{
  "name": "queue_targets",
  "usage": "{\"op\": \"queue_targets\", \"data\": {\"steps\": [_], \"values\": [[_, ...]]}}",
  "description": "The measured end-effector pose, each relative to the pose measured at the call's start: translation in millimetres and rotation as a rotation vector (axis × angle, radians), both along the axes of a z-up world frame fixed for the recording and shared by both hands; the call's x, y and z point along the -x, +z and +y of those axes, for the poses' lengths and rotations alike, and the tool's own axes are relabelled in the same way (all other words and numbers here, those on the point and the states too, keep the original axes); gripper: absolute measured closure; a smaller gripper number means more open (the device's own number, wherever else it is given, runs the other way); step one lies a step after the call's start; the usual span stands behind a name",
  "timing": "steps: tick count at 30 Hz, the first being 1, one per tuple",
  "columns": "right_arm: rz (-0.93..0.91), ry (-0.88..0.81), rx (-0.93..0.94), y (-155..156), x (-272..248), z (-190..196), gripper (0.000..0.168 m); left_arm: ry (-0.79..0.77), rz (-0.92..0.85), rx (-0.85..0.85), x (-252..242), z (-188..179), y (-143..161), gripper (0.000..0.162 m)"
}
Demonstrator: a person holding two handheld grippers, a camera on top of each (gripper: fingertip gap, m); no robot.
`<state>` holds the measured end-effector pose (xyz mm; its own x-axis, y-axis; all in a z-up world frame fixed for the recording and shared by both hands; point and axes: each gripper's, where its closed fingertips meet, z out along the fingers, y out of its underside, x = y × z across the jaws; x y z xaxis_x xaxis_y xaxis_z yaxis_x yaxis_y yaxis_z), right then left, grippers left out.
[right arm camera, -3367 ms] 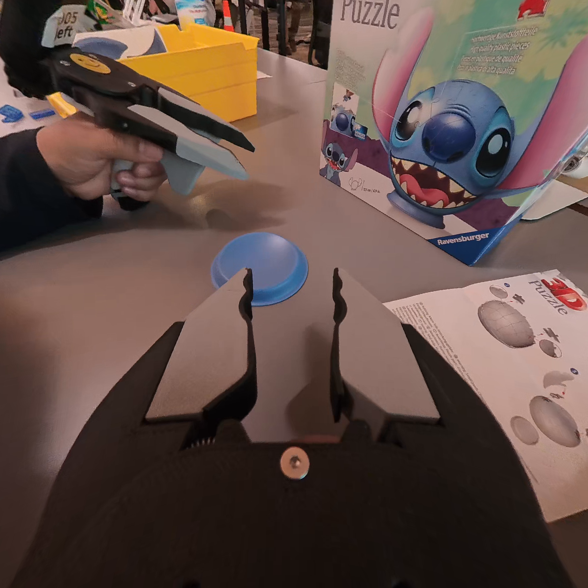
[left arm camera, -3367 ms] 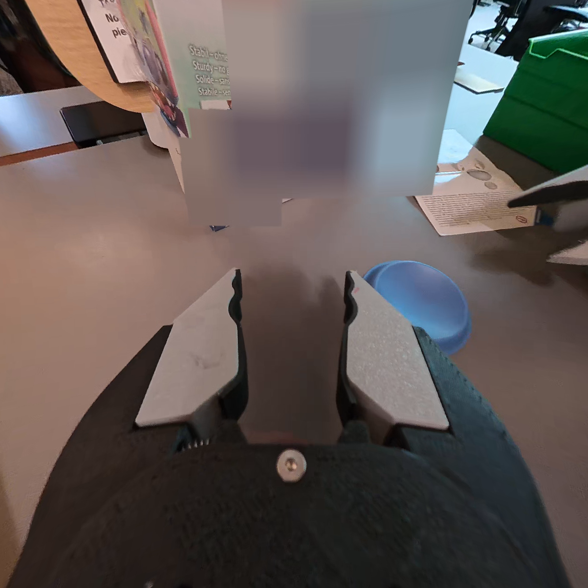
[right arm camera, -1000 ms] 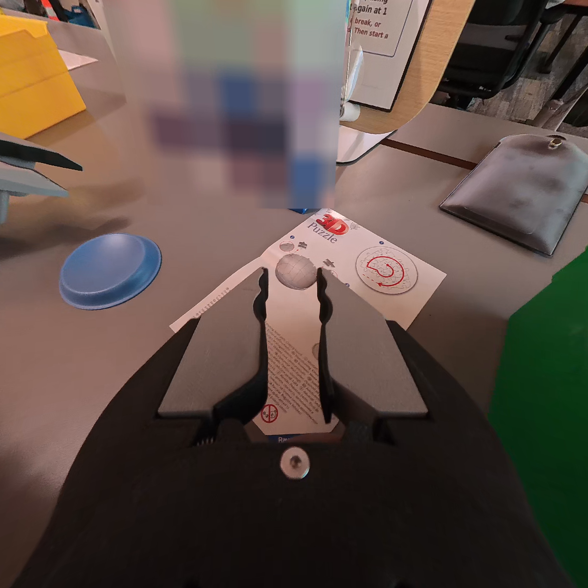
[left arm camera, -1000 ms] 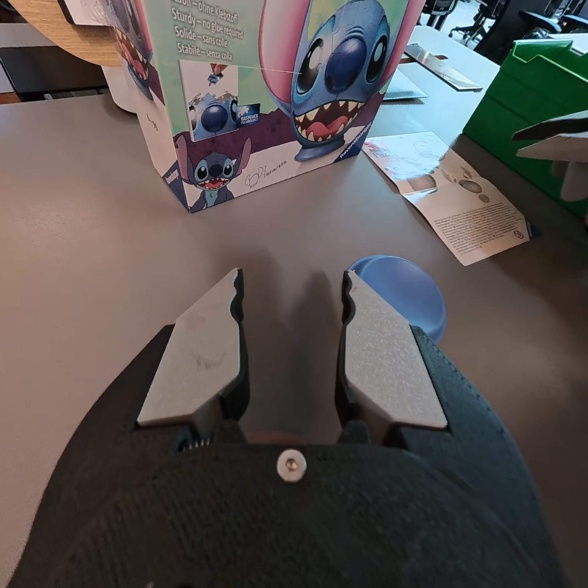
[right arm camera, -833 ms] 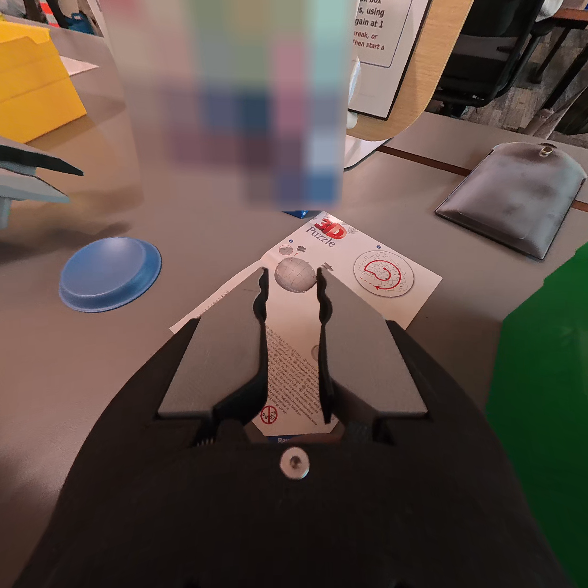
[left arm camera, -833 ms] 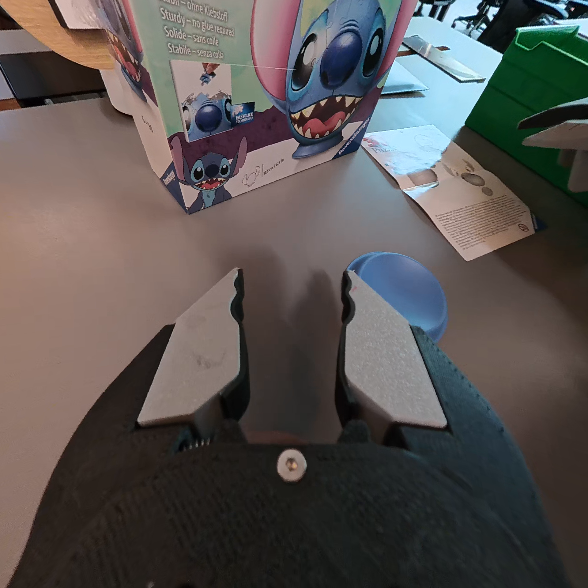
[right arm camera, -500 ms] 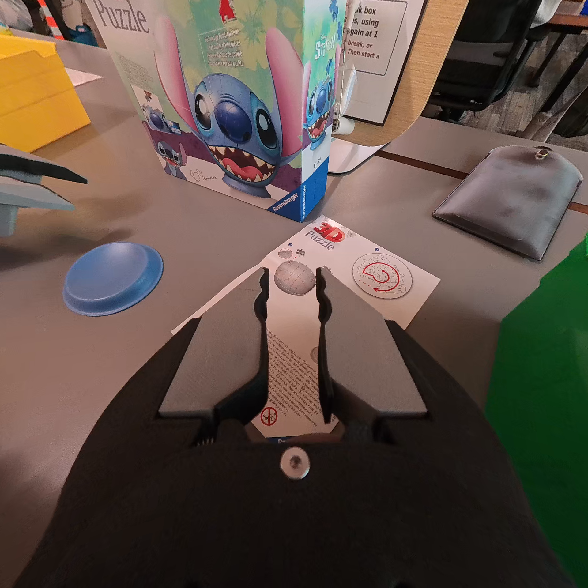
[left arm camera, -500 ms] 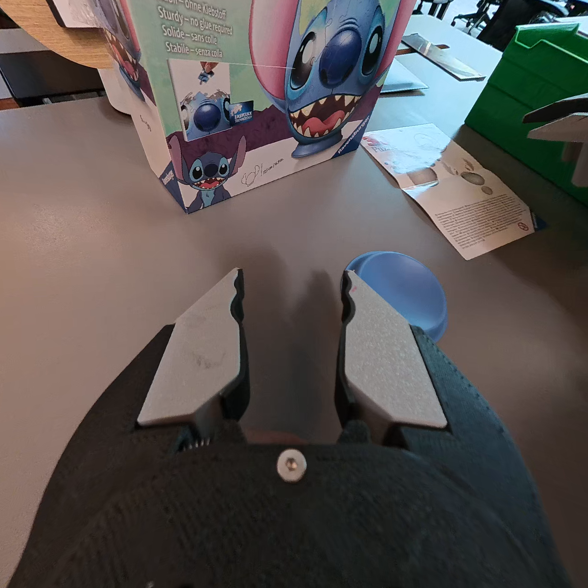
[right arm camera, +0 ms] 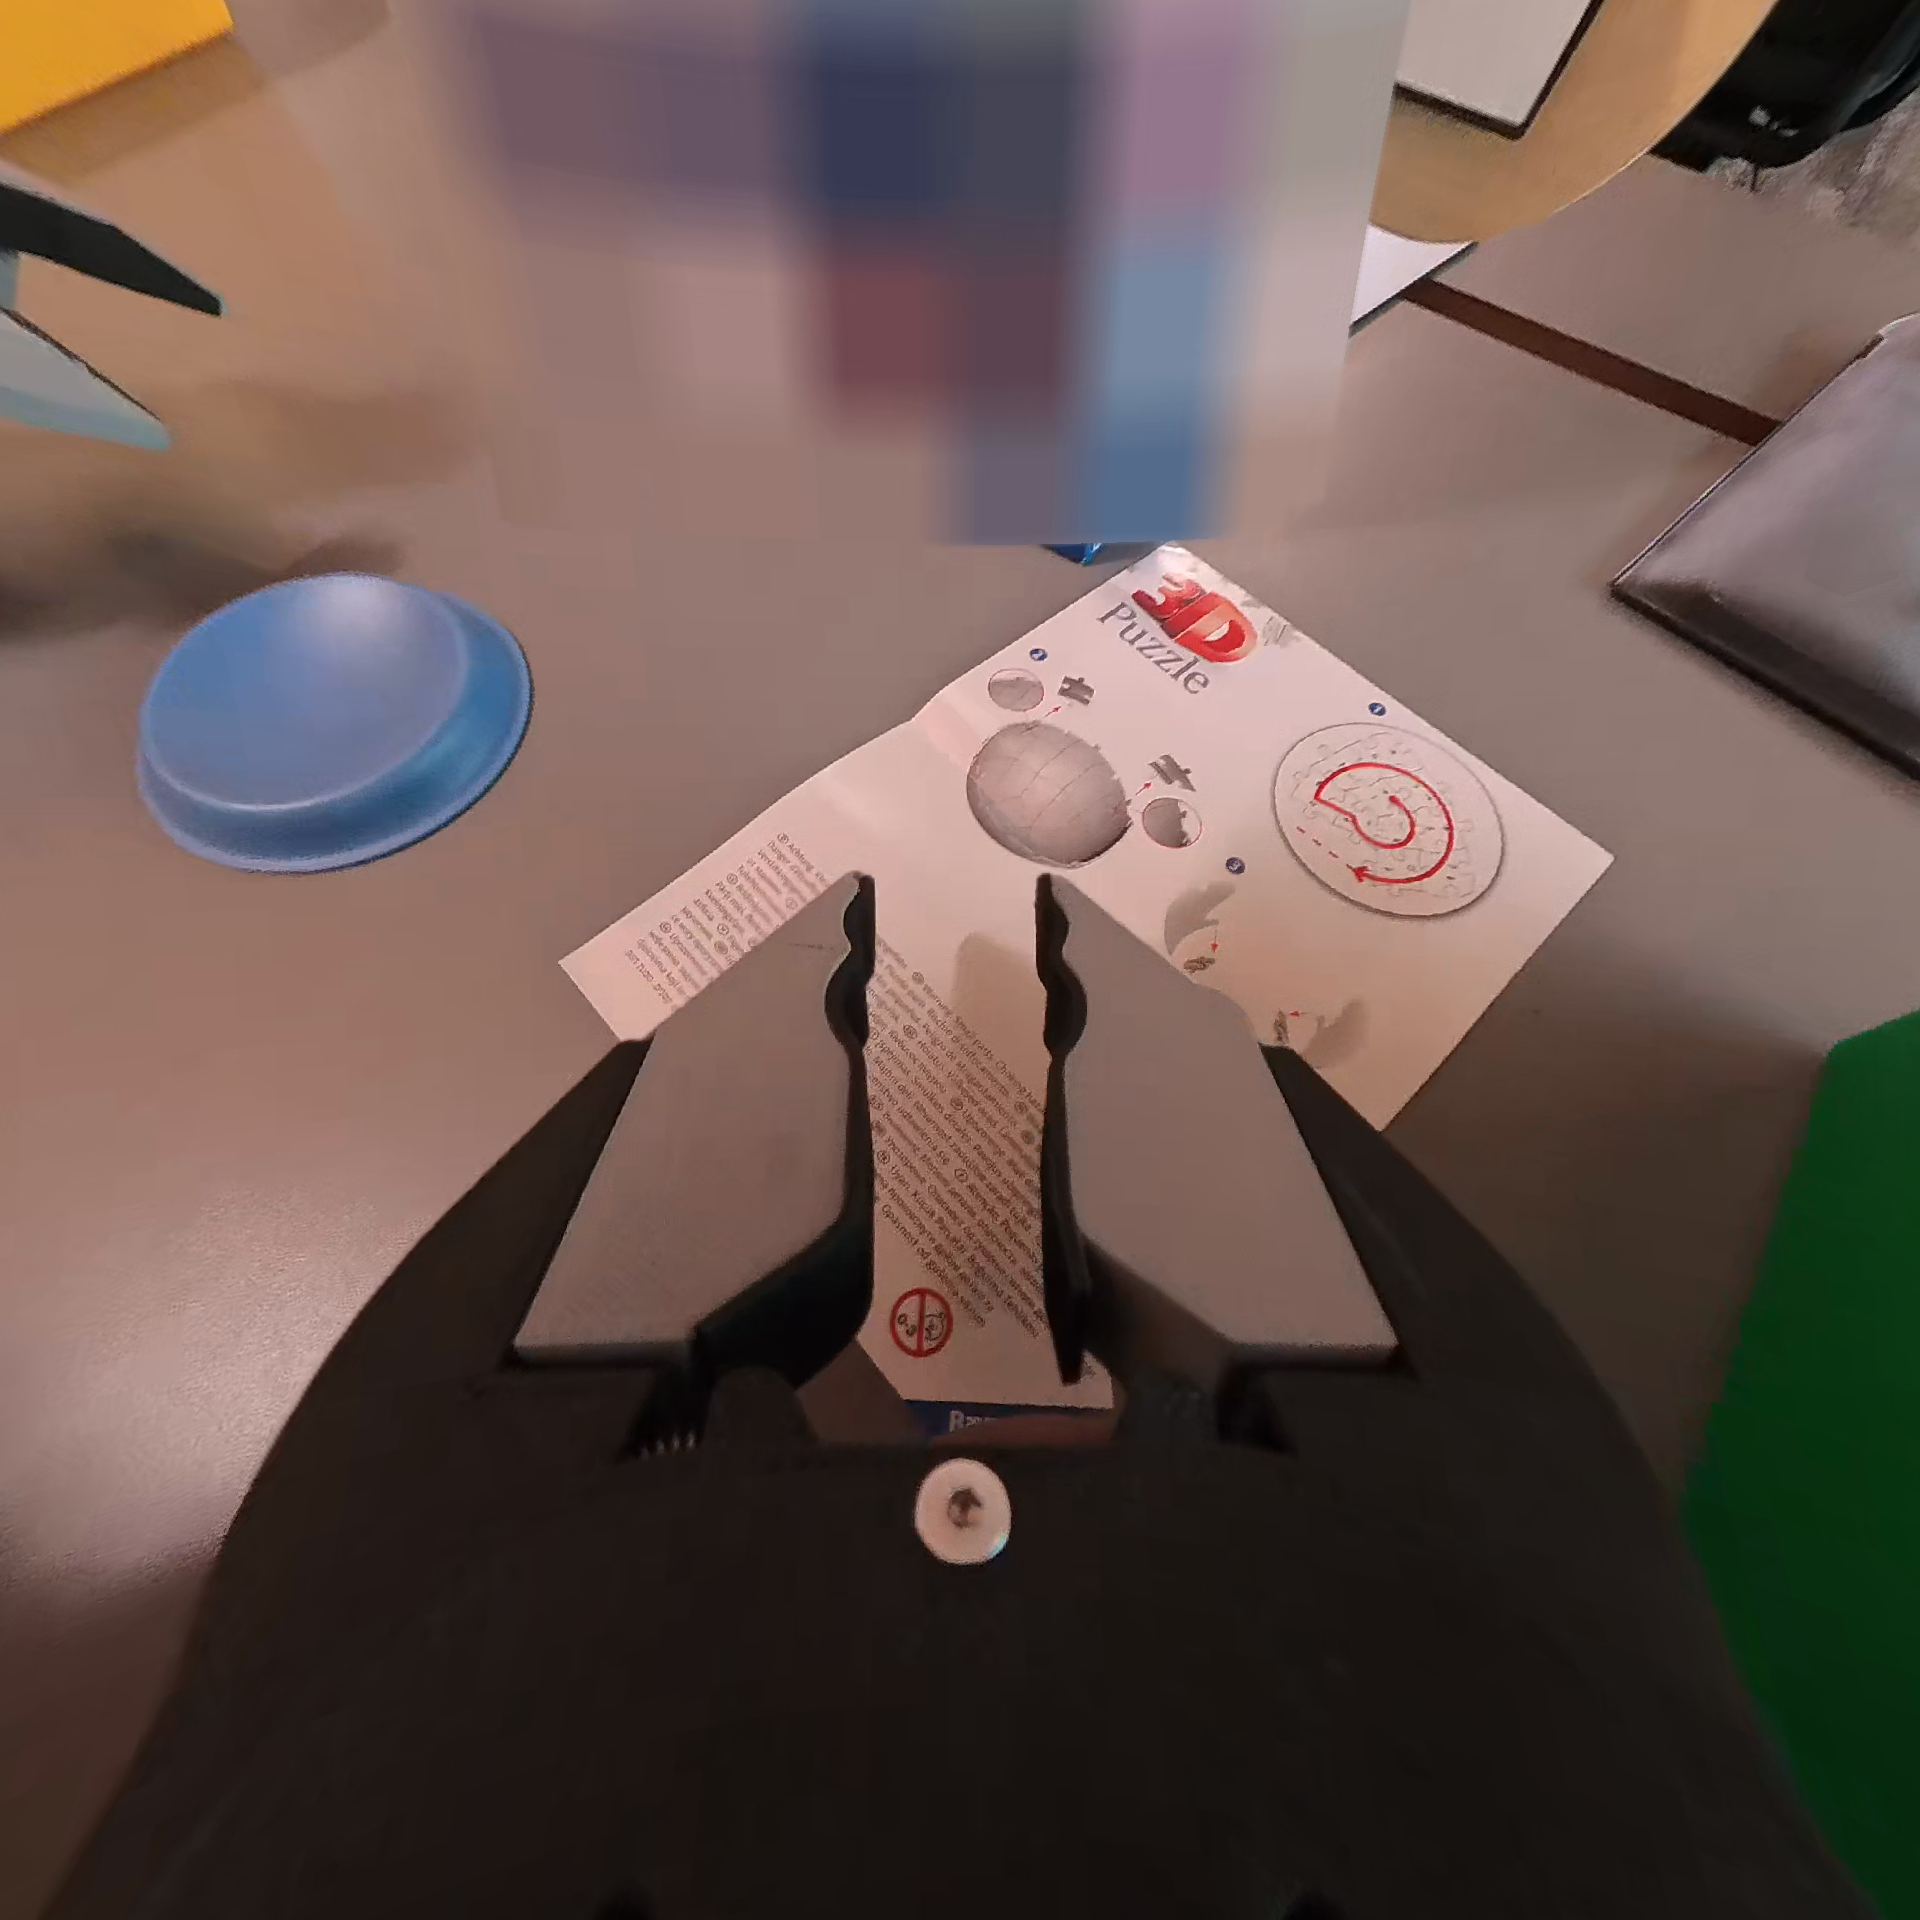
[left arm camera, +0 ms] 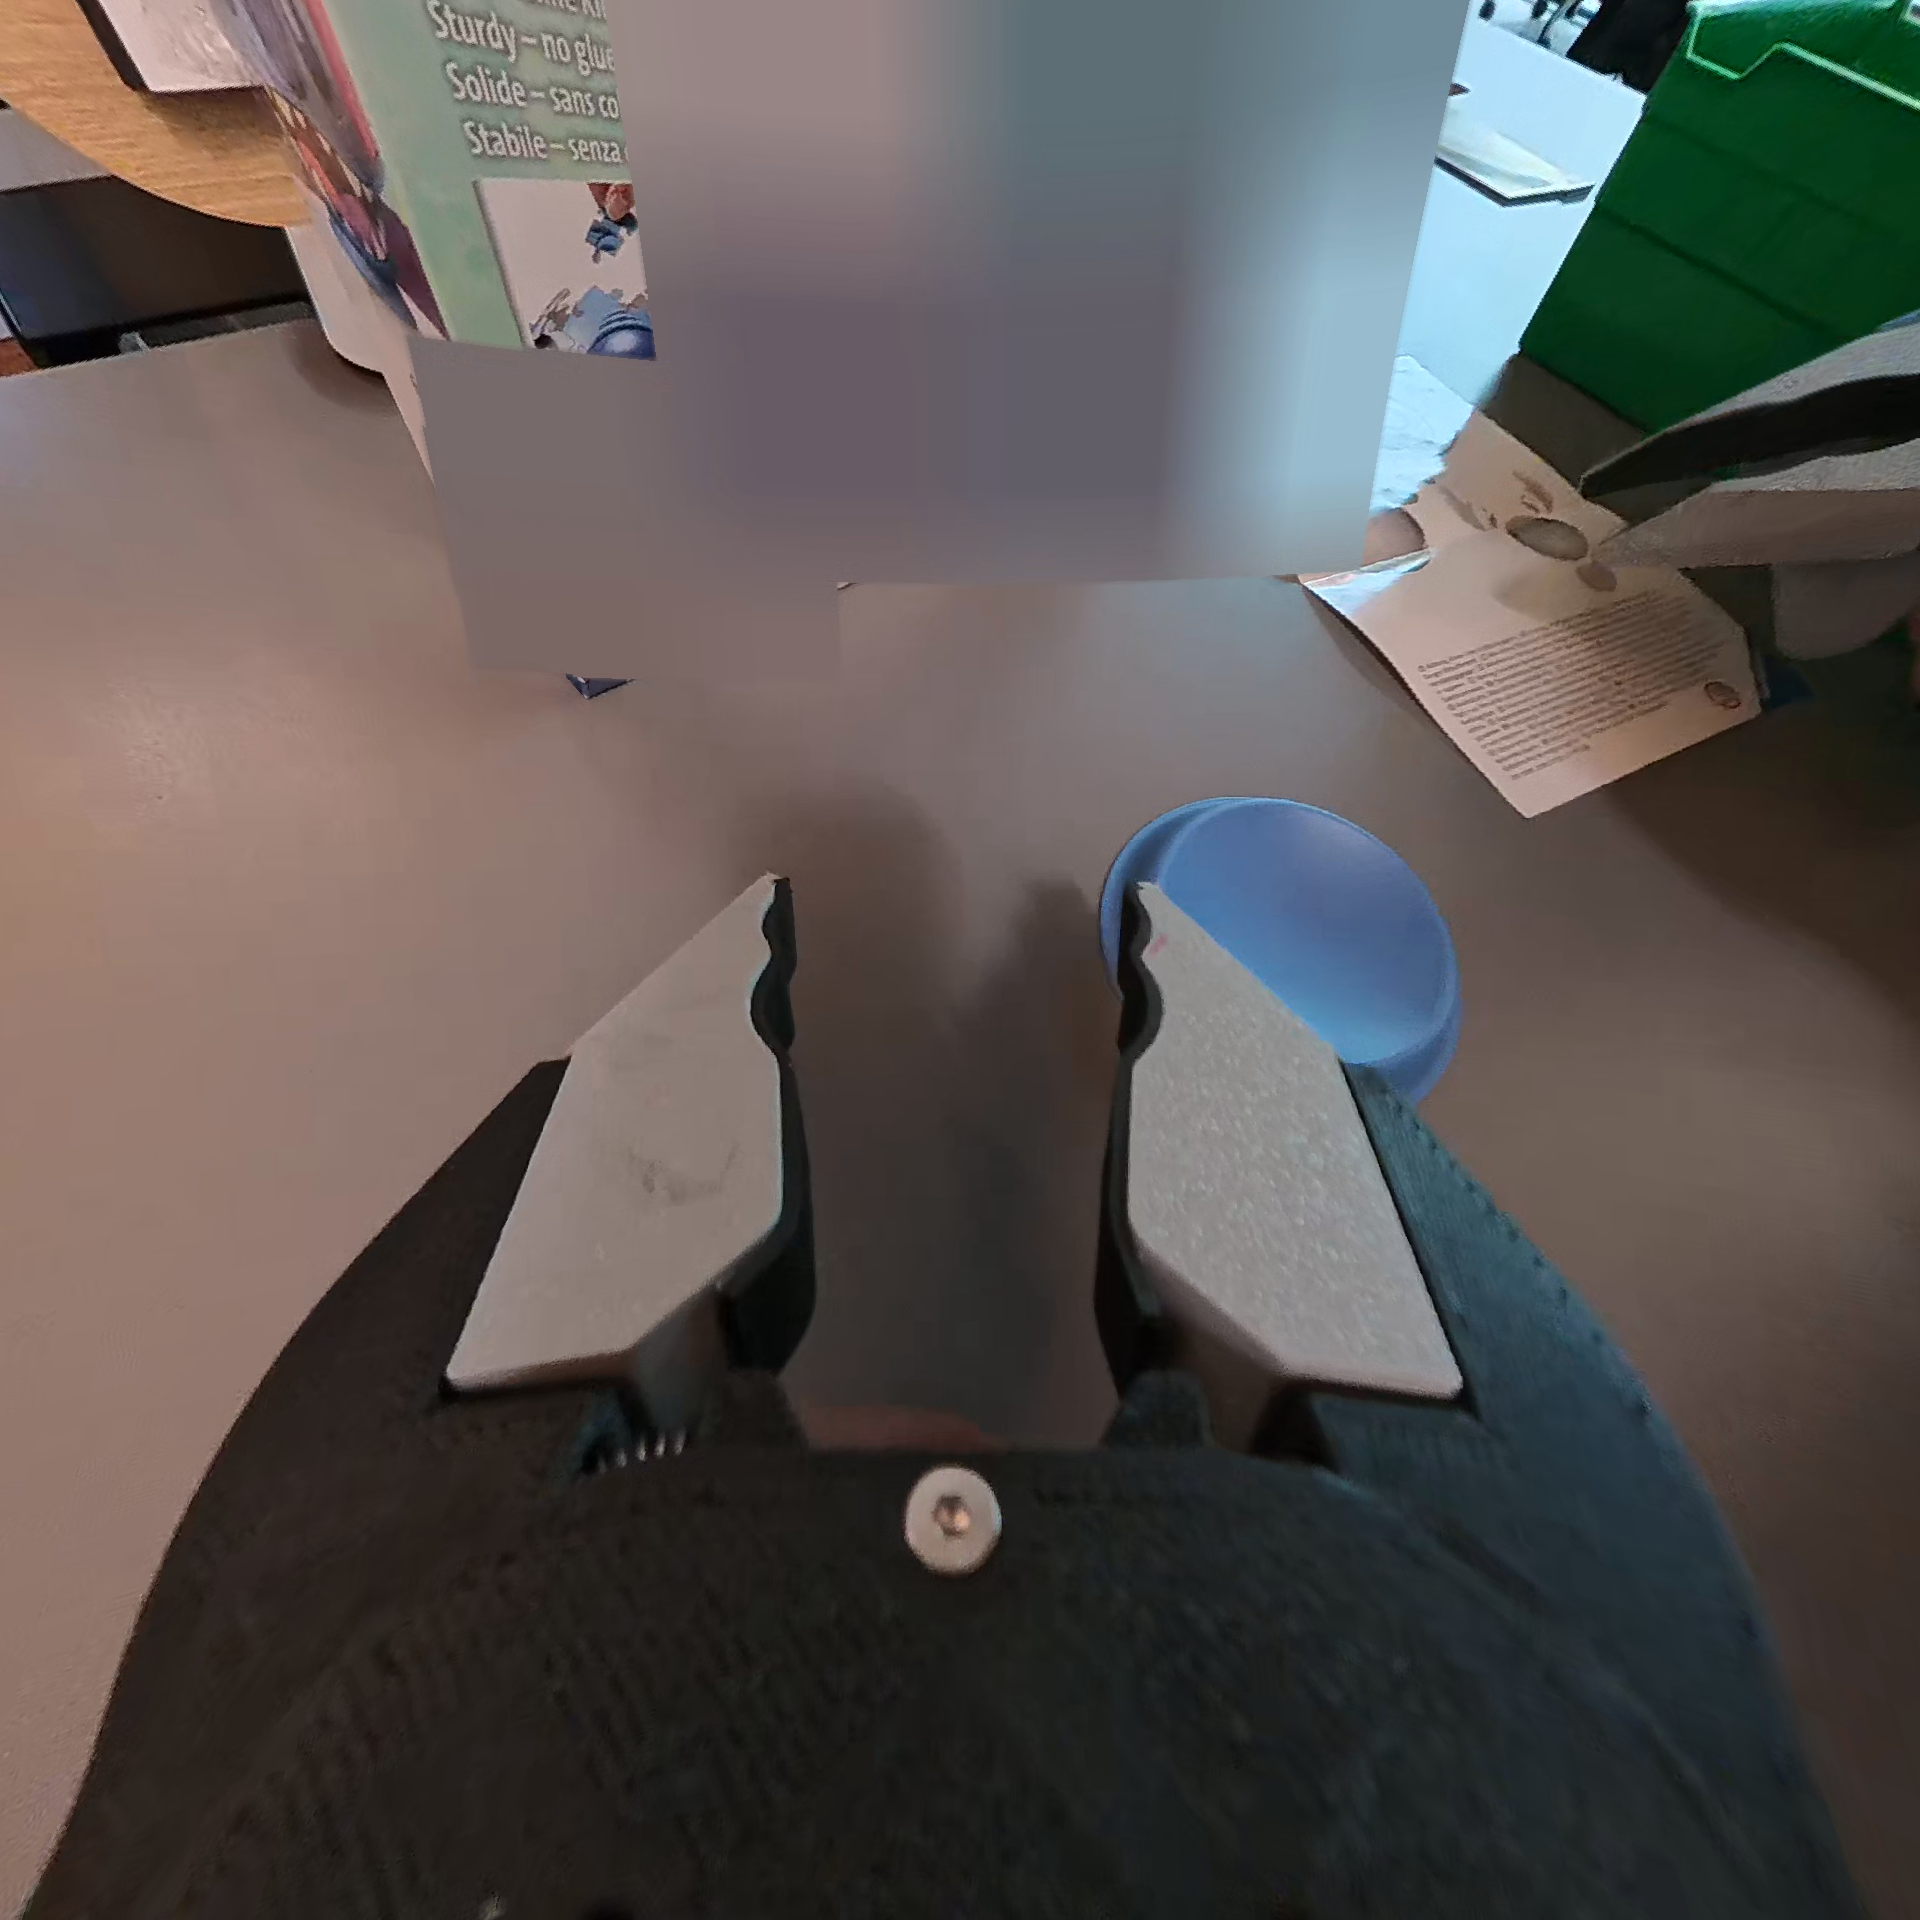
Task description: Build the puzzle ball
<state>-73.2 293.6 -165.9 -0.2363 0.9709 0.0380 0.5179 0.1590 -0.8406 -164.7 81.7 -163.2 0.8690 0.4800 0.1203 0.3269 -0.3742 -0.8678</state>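
A round blue plastic stand (left arm camera: 1309, 925) lies on the grey table, just right of my left gripper's right finger; it also shows in the right wrist view (right arm camera: 322, 717) at the left. My left gripper (left arm camera: 956, 894) is open and empty above bare table. My right gripper (right arm camera: 951, 883) is open with a narrower gap and empty, low over a white instruction leaflet (right arm camera: 1351, 831), which also shows in the left wrist view (left arm camera: 1558, 665). The puzzle box (left arm camera: 499, 156) stands behind, mostly under a blur patch. No puzzle pieces show.
A green bin (left arm camera: 1745, 208) stands at the right, also in the right wrist view (right arm camera: 1829, 1403). A yellow bin (right arm camera: 94, 42) sits far left. A dark grey pouch (right arm camera: 1808, 561) lies at the back right. The other gripper's fingers (left arm camera: 1766, 457) hover over the leaflet.
Both grippers have moved forward and lower toward the table. The blue stand and the leaflet look nearer. Neither gripper has changed its opening.
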Motion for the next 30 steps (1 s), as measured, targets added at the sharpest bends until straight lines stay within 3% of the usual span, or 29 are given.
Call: {"op": "queue_targets", "data": {"steps": [14, 25, 30], "values": [[-0.137, 0.032, -0.125, -32.3, -2.8, -2.6, 0.144, -0.002, 0.009, 0.016, -0.8, 0.8, -1.6, 0.101], [-0.048, -0.059, -0.231, -21.1, 1.5, 12.3, 0.146, -0.007, 0.043, 0.040, -3.4, 2.1, -2.4, 0.101], [0.020, -0.095, -0.217, -9.6, 0.8, 17.4, 0.148, 0.010, -0.023, -0.036, -11.8, -7.7, 9.2, 0.100]]}}
